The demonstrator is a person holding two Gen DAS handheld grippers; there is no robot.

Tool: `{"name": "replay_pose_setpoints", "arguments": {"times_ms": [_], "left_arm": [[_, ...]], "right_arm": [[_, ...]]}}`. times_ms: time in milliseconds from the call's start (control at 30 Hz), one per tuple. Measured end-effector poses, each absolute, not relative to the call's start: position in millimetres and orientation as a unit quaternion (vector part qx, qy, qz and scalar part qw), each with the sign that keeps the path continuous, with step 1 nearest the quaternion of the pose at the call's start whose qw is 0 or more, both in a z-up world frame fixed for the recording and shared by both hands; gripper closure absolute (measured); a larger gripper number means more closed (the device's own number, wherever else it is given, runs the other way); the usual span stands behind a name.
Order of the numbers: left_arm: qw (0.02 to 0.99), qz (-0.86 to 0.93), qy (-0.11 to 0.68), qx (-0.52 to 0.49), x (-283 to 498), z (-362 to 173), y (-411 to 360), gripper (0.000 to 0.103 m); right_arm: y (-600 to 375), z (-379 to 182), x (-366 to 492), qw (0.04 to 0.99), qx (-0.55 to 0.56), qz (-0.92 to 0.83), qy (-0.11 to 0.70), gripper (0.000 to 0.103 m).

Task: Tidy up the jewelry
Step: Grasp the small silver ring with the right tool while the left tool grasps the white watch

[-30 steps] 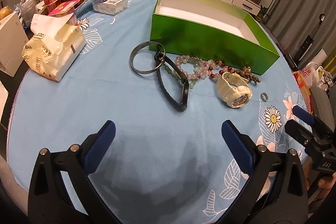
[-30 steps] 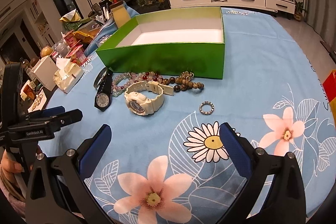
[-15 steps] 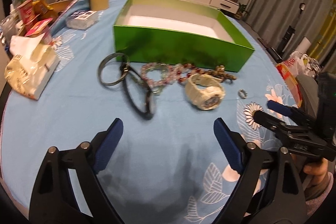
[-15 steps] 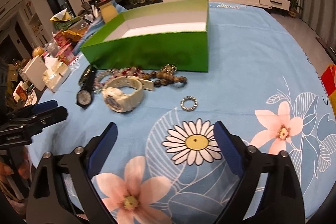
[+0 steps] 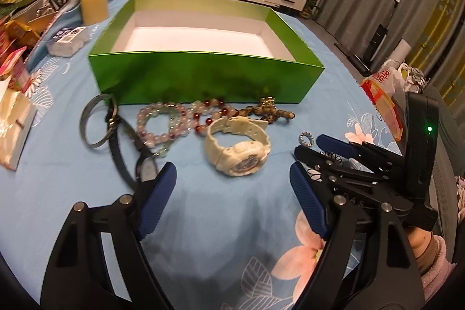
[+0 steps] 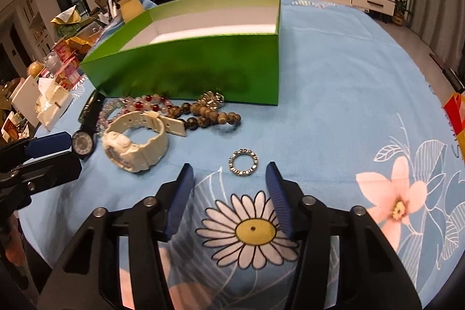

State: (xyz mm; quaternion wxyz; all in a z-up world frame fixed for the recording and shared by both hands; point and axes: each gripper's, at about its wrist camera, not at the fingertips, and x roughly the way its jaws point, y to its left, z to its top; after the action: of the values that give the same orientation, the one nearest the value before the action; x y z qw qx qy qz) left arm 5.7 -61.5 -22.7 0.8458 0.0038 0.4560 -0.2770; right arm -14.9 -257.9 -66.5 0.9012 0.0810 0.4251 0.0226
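The right gripper hangs just above the blue flowered tablecloth, and its jaws have just been closing; they stand half spread, with nothing pressed between them. The small silver ring lies on the cloth just in front of the fingertips, not yet touched. The left gripper is spread wider, its jaws have also been closing a little, and they hold nothing. The white watch lies just ahead of it, between the two pads. To the left of the watch are the black watch, a grey bangle and pale bead bracelets; brown beads lie behind it. All the jewelry is in front of the open green box, which is white inside.
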Motion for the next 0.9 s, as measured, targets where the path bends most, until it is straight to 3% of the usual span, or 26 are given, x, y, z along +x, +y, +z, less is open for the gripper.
{"name": "replay_pose_setpoints", "arguments": {"times_ms": [100, 233, 567, 700, 900], "left_arm": [[0.842, -0.282, 0.46, 0.008, 9, -25, -68, 0.022], [0.839, -0.283, 0.465, 0.013, 13, -29, -77, 0.022], [0.834, -0.272, 0.478, 0.038, 19, -39, -97, 0.023], [0.837, -0.258, 0.481, 0.049, 23, -45, -105, 0.035], [0.837, -0.239, 0.489, 0.057, 27, -59, -111, 0.044]], "right_arm": [[-257, -67, -12, 0.903, 0.069, 0.021, 0.424, 0.056], [-254, -69, -10, 0.908, 0.034, 0.001, 0.418, 0.081], [-276, -61, -25, 0.907, 0.113, 0.025, 0.404, 0.082], [-274, -54, -31, 0.913, 0.109, 0.027, 0.393, 0.082], [-278, -50, -37, 0.915, 0.118, 0.03, 0.386, 0.082]]}}
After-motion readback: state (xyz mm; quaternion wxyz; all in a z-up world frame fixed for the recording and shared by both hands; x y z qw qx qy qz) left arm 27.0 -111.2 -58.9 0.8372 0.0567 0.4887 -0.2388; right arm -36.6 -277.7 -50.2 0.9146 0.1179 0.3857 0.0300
